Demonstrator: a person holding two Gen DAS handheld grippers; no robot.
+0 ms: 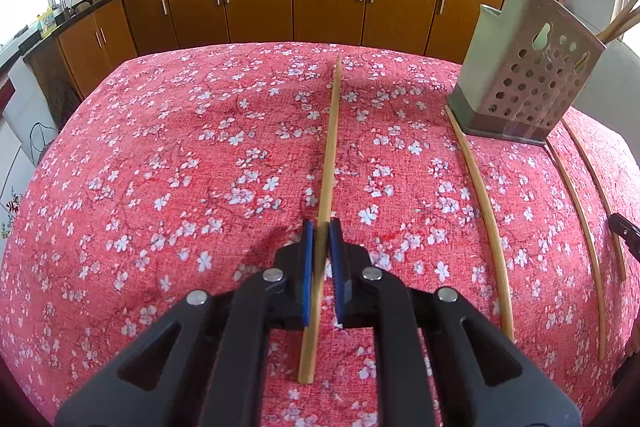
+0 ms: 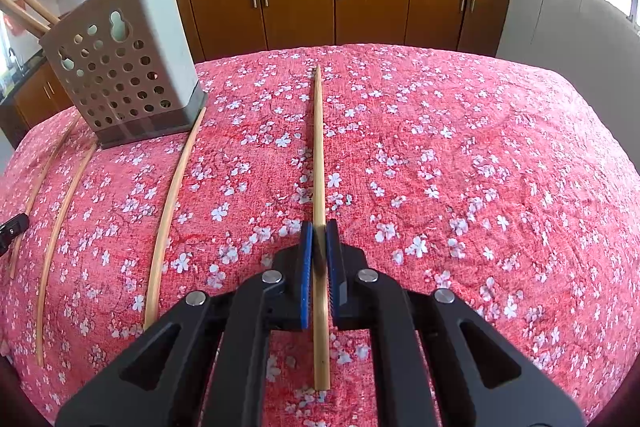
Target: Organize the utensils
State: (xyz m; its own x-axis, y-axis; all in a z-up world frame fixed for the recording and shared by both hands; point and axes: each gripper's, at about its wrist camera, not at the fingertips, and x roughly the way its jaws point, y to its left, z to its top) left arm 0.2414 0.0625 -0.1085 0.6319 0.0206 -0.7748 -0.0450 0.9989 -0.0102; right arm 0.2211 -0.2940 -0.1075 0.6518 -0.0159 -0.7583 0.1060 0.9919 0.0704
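**Two chopsticks pinched, holder waiting**

My left gripper point(image 1: 321, 227) is clamped on a chopstick point(image 1: 331, 147); my right gripper point(image 2: 319, 227) is clamped on another chopstick point(image 2: 318, 147). Both point toward the table's far edge point(image 1: 280, 45). They look light, stiff and smooth, likely to pivot, so gripping near the thick end suits. The perforated holder point(image 1: 532, 75) hides its contents' lower parts; whether my held sticks are lifted is unclear.

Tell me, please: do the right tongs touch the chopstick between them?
Touching. In the right wrist view, the right tongs are closed on the chopstick, both blue pads pressing its sides with no gap visible.
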